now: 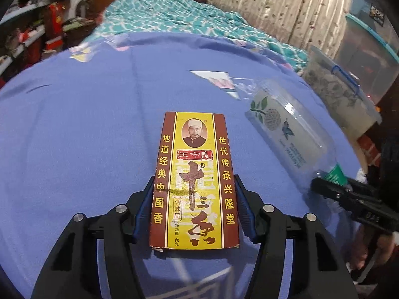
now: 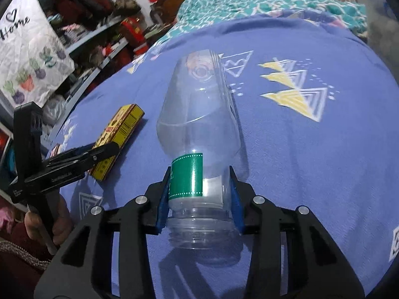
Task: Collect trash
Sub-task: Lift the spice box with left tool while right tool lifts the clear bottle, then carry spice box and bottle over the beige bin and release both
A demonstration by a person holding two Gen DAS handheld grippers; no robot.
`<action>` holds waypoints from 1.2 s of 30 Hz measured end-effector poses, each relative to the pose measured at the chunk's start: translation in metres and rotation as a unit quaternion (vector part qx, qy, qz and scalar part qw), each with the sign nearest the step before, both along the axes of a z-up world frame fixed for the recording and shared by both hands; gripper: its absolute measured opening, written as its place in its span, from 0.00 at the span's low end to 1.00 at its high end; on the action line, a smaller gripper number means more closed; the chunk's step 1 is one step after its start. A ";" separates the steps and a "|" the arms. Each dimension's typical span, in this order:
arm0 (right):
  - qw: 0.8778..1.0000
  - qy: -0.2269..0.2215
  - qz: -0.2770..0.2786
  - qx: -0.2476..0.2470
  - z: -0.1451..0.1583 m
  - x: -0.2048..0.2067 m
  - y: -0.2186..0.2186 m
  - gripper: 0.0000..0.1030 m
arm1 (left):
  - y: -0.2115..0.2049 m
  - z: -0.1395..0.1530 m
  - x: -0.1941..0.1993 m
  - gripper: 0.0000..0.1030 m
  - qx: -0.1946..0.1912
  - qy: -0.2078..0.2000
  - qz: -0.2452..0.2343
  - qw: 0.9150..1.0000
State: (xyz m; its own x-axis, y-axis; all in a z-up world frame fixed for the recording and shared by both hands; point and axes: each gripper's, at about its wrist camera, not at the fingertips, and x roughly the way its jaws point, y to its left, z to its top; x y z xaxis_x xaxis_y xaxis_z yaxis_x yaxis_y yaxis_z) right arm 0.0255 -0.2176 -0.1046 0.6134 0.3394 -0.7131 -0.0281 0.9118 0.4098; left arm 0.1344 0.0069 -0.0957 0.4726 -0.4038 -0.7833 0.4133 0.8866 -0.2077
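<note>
Blue patterned sheet (image 1: pixel 74 124) over bed; teal quilt (image 1: pixel 174 15) beyond; curtain (image 1: pixel 274 5) behind; cluttered shelves (image 2: pixel 99 37) beside.

Spice box (image 1: pixel 194 182): worn printed cardboard. Bottle (image 2: pixel 199 134): clear glossy plastic, green foil label. Bedsheet (image 1: pixel 74 124): matt blue cloth. Gripper pads (image 2: pixel 235 199): blue ribbed rubber.

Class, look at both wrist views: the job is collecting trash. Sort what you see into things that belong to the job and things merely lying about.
Belongs to the job:
- seasoning box, held in the left gripper
- clear plastic bottle, held in the right gripper

Just lying about:
- blue bedsheet
- teal quilt
- storage bin
- cluttered shelves
</note>
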 end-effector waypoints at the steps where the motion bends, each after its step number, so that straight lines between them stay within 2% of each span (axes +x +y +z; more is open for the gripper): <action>1: 1.000 -0.004 -0.018 0.008 -0.001 -0.008 -0.011 0.42 | -0.008 0.001 0.002 0.54 -0.007 0.006 -0.011 1.000; 4: 0.999 -0.012 -0.049 0.017 -0.001 -0.023 -0.034 0.42 | -0.040 0.003 0.005 0.54 -0.022 0.019 -0.045 0.999; 7: 0.995 -0.021 -0.091 0.028 -0.002 -0.043 -0.068 0.42 | -0.084 0.007 0.003 0.54 -0.020 0.016 -0.088 0.996; 9: 0.994 -0.024 -0.103 0.031 -0.003 -0.048 -0.076 0.42 | -0.120 0.011 0.000 0.54 -0.019 0.017 -0.120 0.992; 11: 0.985 -0.035 -0.161 0.045 -0.004 -0.075 -0.119 0.42 | -0.162 0.014 -0.003 0.54 -0.020 0.020 -0.159 0.987; 13: 0.983 -0.038 -0.176 0.048 -0.005 -0.082 -0.131 0.42 | -0.205 0.016 -0.007 0.54 -0.016 0.019 -0.193 0.981; 14: 0.974 -0.046 -0.214 0.057 -0.006 -0.101 -0.161 0.42 | -0.227 0.017 -0.010 0.54 -0.015 0.019 -0.211 0.977; 20: 0.944 -0.066 -0.315 0.078 -0.011 -0.148 -0.242 0.42 | -0.356 0.016 -0.031 0.54 -0.008 0.027 -0.299 0.954; 23: 0.928 -0.070 -0.356 0.088 -0.015 -0.161 -0.280 0.42 | -0.417 0.014 -0.044 0.54 -0.003 0.027 -0.336 0.942; 25: 0.924 -0.070 -0.365 0.090 -0.016 -0.162 -0.289 0.42 | -0.456 0.013 -0.051 0.54 -0.004 0.028 -0.356 0.934; 27: 0.915 -0.062 -0.388 0.093 -0.019 -0.166 -0.316 0.42 | -0.491 0.012 -0.057 0.54 -0.002 0.028 -0.369 0.929; 28: 0.908 -0.052 -0.403 0.104 -0.024 -0.167 -0.338 0.43 | -0.508 0.011 -0.059 0.54 -0.001 0.028 -0.375 0.926; 29: 0.908 -0.052 -0.403 0.104 -0.024 -0.167 -0.338 0.45 | -0.522 0.009 -0.060 0.54 -0.001 0.029 -0.381 0.924; 30: 0.900 -0.050 -0.420 0.109 -0.029 -0.170 -0.355 0.52 | -0.536 0.006 -0.060 0.54 0.001 0.029 -0.383 0.923; 31: 0.894 -0.052 -0.433 0.105 -0.029 -0.172 -0.362 0.60 | -0.551 0.002 -0.060 0.62 0.006 0.033 -0.384 0.923; 32: 0.888 -0.058 -0.446 0.097 -0.027 -0.174 -0.366 0.71 | -0.564 -0.003 -0.058 0.78 0.012 0.039 -0.385 0.922; 33: 0.884 -0.064 -0.453 0.091 -0.026 -0.179 -0.369 0.72 | -0.571 -0.008 -0.057 0.81 0.013 0.043 -0.382 0.923; 36: 0.879 -0.080 -0.466 0.064 -0.020 -0.186 -0.367 0.72 | -0.580 -0.018 -0.050 0.81 0.015 0.064 -0.377 0.924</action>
